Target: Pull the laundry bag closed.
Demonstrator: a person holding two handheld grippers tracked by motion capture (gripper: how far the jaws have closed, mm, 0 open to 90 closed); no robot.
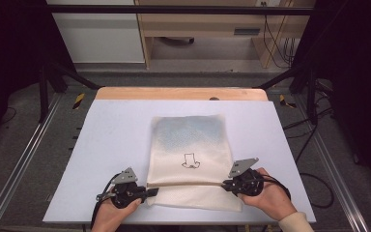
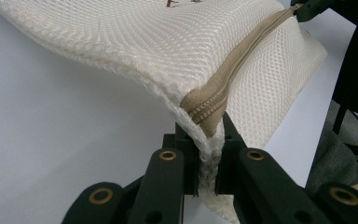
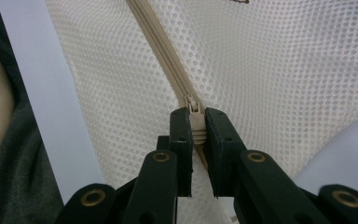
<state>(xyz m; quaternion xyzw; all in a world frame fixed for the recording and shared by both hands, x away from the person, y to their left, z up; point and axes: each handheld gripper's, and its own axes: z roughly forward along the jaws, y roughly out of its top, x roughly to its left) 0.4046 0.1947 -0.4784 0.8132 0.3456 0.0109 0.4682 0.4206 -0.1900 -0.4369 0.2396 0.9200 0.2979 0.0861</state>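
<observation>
The left gripper point(image 2: 208, 156) pinches the mesh laundry bag point(image 1: 190, 145) at its near-left zipper end; the right gripper point(image 3: 196, 135) clamps the zipper pull point(image 3: 194, 116), which could slip free if tugged askew.

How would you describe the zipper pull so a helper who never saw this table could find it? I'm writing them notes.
On the pale table lies a cream mesh bag with a tan zipper across its near end. Follow it to the right tongs; the small cream zipper pull is pinched there, solid unlike the mesh.
</observation>
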